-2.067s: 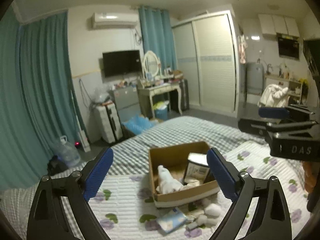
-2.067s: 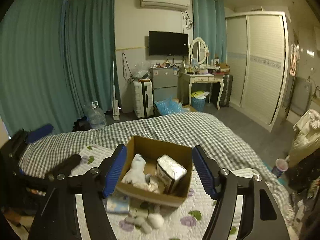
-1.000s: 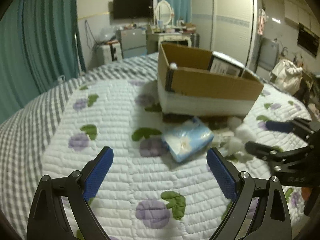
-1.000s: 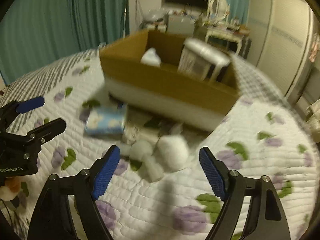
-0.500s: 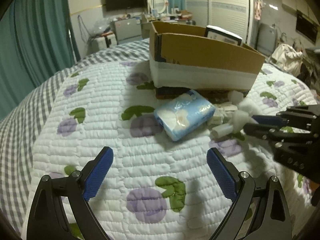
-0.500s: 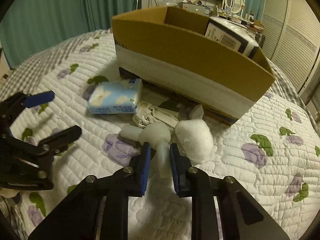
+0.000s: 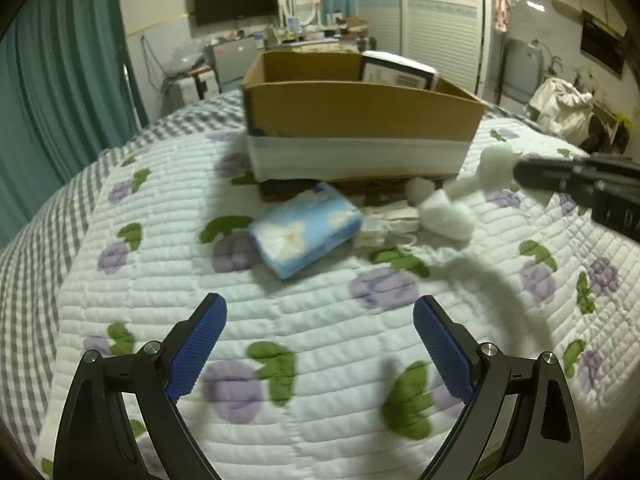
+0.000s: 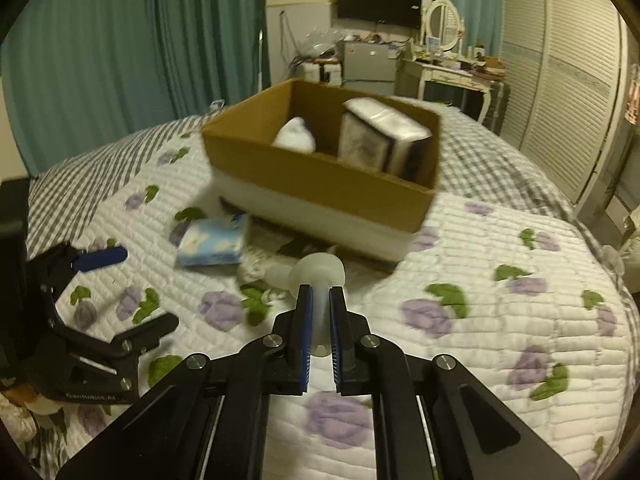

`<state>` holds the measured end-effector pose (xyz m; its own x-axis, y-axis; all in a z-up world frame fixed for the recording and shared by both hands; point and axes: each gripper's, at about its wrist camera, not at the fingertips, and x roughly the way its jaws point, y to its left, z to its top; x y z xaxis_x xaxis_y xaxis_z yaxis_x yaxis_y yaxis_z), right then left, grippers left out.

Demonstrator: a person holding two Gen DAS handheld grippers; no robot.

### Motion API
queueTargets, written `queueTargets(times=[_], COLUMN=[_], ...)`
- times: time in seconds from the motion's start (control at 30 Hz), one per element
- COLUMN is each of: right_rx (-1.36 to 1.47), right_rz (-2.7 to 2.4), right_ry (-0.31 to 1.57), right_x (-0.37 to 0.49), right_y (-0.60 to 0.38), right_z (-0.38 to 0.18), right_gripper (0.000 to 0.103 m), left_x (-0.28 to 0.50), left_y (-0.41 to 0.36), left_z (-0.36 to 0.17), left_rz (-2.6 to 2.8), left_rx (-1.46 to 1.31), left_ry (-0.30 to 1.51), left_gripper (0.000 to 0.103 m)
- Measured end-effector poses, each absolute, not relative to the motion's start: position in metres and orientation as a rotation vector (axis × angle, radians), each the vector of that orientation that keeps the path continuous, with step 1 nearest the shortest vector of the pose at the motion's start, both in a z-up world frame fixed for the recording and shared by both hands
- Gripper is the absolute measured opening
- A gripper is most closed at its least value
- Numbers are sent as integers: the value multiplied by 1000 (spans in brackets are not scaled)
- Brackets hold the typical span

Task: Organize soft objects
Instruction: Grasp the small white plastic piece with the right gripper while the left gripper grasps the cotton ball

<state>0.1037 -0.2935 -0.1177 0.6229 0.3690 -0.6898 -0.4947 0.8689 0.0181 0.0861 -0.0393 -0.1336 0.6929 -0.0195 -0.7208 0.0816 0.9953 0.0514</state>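
Note:
My right gripper (image 8: 319,300) is shut on a white soft foam piece (image 8: 318,274) and holds it lifted above the quilt; it also shows in the left wrist view (image 7: 486,170) at the right. My left gripper (image 7: 318,322) is open and empty, low over the quilt in front of a blue tissue pack (image 7: 306,230), which also shows in the right wrist view (image 8: 212,240). A white fluffy lump (image 7: 446,214) and a white stringy cloth (image 7: 390,222) lie next to the pack. A cardboard box (image 8: 320,184) behind them holds a white soft item (image 8: 296,136) and a wrapped package (image 8: 380,136).
Everything lies on a white quilt with purple flowers (image 7: 360,320) over a grey checked bed cover (image 8: 500,168). Teal curtains (image 8: 120,48) hang at the left. A dressing table (image 8: 448,76) and a wardrobe (image 8: 560,60) stand beyond the bed.
My right gripper, shut on the foam piece, has lifted it off the quilt and away from the fluffy lump. My left gripper has moved a little closer to the tissue pack.

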Motion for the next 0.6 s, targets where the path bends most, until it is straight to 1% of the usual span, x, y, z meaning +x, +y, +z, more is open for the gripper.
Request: queueTargets(times=[0.13, 0.3, 0.33, 0.37, 0.4, 0.47, 0.57, 0.6], right_rx=[-154, -143, -138, -134, -131, -130, -123, -118], right_rz=[456, 415, 413, 412, 410, 411, 415, 417], right_ry=[734, 757, 764, 772, 777, 789, 800, 804], right_x=[118, 141, 144, 148, 151, 158, 163, 164], right_y=[-317, -338, -342, -343, -347, -352, -358, -360], right_z=[-110, -118, -119, -122, -124, -129, -136, -138], right_gripper=[8, 8, 8, 8, 8, 8, 8, 8], left_x=[99, 119, 123, 127, 132, 142, 159, 163], left_y=[-58, -92, -101, -108, -116, -129, -141, -143], left_z=[-128, -124, -126, -128, -131, -138, -150, -153], left_rz=[-64, -99, -110, -121, -130, -131, -125, -115], left_rx=[40, -14, -20, -24, -23, -17, -2, 8], left_ry=[806, 803, 807, 814, 827, 847, 871, 880], left_gripper=[94, 94, 91, 85, 83, 82, 72, 71])
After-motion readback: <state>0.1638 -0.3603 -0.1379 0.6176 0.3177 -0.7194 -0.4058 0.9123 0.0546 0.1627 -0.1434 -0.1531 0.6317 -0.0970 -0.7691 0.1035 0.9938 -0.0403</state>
